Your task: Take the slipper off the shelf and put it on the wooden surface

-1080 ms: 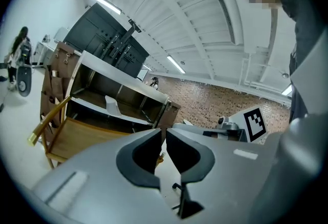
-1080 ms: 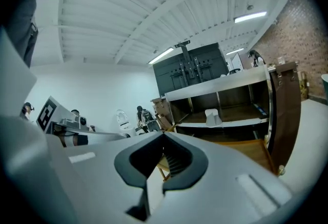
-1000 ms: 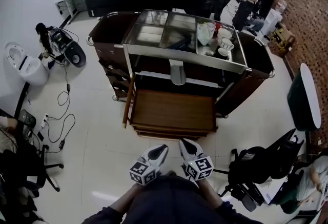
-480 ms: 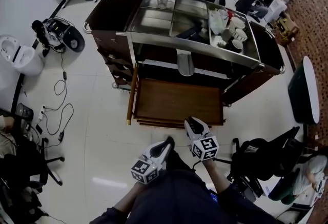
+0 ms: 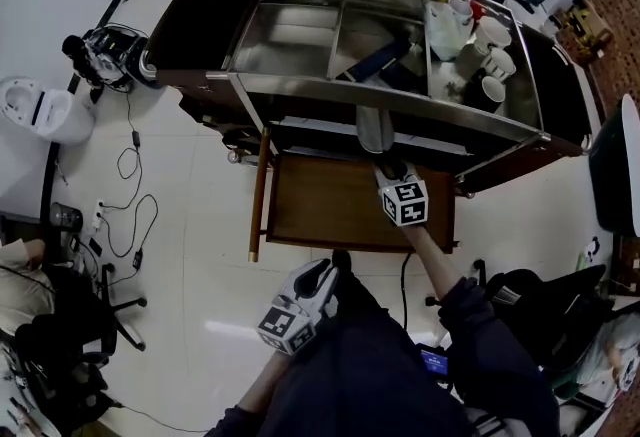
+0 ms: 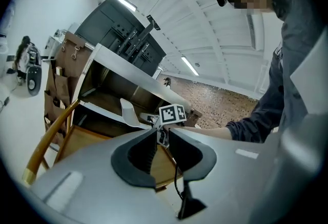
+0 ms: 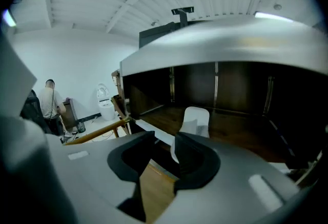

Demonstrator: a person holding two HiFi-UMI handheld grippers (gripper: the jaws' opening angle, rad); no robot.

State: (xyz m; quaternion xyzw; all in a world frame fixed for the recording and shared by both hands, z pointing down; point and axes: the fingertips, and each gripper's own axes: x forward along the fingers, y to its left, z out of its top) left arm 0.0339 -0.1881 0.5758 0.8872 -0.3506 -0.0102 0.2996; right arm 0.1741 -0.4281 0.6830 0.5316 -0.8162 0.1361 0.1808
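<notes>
A pale grey slipper (image 5: 375,128) lies on the cart's dark shelf (image 5: 310,130), its end sticking out over the pulled-out wooden surface (image 5: 320,210). My right gripper (image 5: 388,171) reaches over that wood, tips just short of the slipper. In the right gripper view the slipper (image 7: 196,120) lies ahead of the jaws, partly behind the right finger. The right gripper (image 7: 165,148) is opening, with nothing between its pads. My left gripper (image 5: 330,270) hangs back by my body, slightly parted and empty. Through the left gripper (image 6: 161,140) I see the slipper (image 6: 128,112) beyond.
The cart's steel top (image 5: 290,40) carries cups (image 5: 490,90) and a white bag (image 5: 445,30). A wooden rail (image 5: 258,195) runs down the surface's left side. Cables (image 5: 125,215) trail on the floor at left, and an office chair (image 5: 545,300) stands at right.
My right arm has stretched forward from beside my body across the wooden surface to the slipper. I have stepped closer to the cart. The left gripper has stayed low by me.
</notes>
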